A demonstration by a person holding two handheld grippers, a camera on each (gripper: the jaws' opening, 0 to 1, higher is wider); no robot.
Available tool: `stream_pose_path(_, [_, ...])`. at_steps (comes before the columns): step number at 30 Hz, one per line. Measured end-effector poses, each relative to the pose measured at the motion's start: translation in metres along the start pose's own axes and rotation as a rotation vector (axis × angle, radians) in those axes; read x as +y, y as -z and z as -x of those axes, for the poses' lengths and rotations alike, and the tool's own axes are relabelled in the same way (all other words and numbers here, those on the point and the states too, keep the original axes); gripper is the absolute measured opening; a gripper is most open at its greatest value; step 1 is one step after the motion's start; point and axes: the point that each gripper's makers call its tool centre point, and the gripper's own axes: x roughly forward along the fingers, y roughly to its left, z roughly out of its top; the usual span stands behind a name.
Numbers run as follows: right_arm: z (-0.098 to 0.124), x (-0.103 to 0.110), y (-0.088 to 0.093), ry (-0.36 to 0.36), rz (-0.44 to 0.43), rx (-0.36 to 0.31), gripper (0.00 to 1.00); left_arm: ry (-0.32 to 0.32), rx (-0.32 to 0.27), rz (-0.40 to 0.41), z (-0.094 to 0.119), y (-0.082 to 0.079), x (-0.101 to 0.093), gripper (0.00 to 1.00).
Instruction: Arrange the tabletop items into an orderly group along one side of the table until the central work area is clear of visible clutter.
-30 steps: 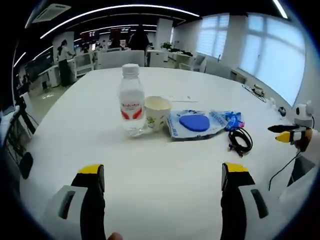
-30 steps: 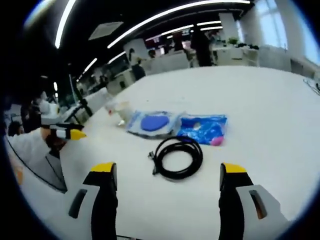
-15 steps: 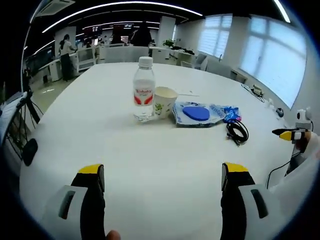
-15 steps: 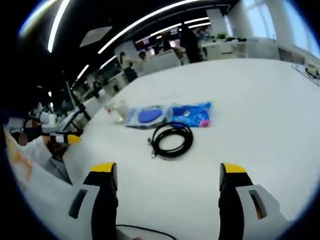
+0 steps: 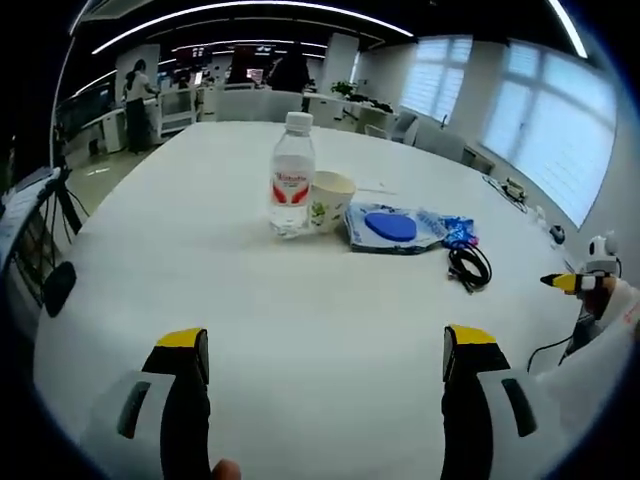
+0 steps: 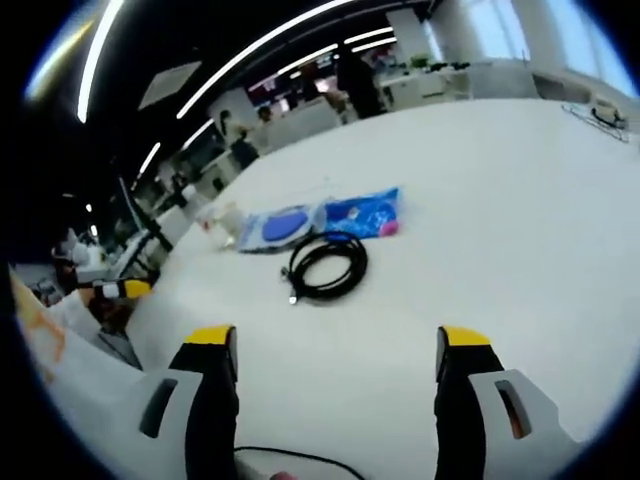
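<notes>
In the left gripper view we saw our left tool point(image 5: 325, 360) at the bottom of the frame, its jaws spread wide with nothing between them, hovering over the bare near part of the white table point(image 5: 300, 300). The clutter sat well ahead of it, in the upper middle of the frame. Going left to right, a clear water bottle point(image 5: 293, 178) with a red label stood upright, a paper cup point(image 5: 331, 200) stood just beside it, then came a clear pouch holding a blue disc point(image 5: 392, 226), a blue crinkled packet point(image 5: 457, 232) touching it, and a coiled black cable point(image 5: 470, 267) just below the packet at centre right.

In the right gripper view our right tool point(image 6: 337, 365) was likewise spread and empty at the bottom of the frame. At far left, the left tool's yellow tip point(image 6: 128, 289) showed. Above the right tool, left of centre, lay the pouch point(image 6: 275, 226), the packet point(image 6: 362, 213) and, nearest the jaws but well apart from them, the cable point(image 6: 326, 266).
</notes>
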Motion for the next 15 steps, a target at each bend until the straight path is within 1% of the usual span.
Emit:
stream_pose_path(2, [-0.001, -0.001, 0.001, -0.001, -0.016, 0.004, 0.79, 0.004, 0.002, -0.002, -0.001, 0.000, -0.002, 1.00])
stream_pose_path(9, [-0.001, 0.000, 0.008, -0.007, -0.022, 0.026, 0.78, 0.019, 0.014, -0.010, -0.001, 0.003, -0.008, 1.00])
stream_pose_path(15, [-0.007, 0.000, 0.011, -0.015, -0.029, 0.050, 0.76, 0.021, 0.008, -0.011, 0.003, 0.004, -0.007, 1.00])
